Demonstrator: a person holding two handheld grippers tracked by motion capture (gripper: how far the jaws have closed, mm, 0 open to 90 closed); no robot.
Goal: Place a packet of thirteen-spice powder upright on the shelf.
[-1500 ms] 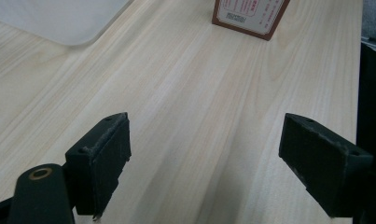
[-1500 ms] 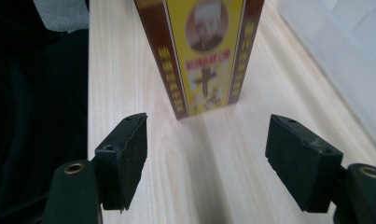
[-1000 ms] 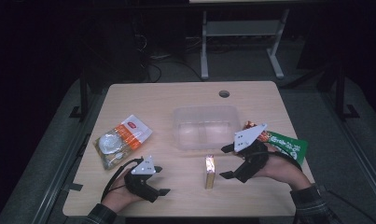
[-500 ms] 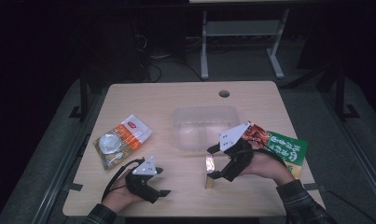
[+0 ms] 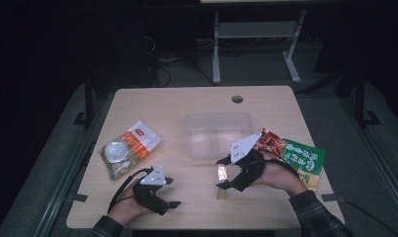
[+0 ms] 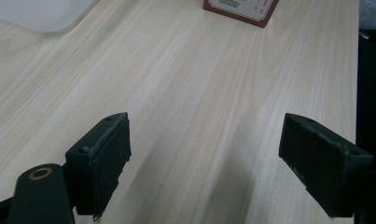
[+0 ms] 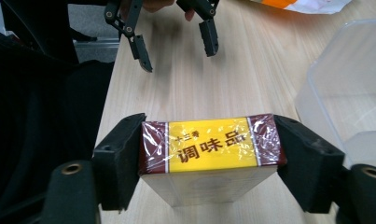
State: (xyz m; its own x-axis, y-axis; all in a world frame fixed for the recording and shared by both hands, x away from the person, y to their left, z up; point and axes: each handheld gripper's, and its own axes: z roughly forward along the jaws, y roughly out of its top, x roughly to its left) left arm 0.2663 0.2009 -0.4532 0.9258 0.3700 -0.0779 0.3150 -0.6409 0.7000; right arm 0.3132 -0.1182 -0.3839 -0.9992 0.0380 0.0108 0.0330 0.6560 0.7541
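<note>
The right gripper has just been closing its 2 jaws, and they now pinch the seasoning box at both short ends. The grip sits on slick film wrap, so the box could slide or tip out if lifted fast. It is a small maroon carton with a yellow label, lying between the pads. The left gripper rests spread, holding nothing.
</note>
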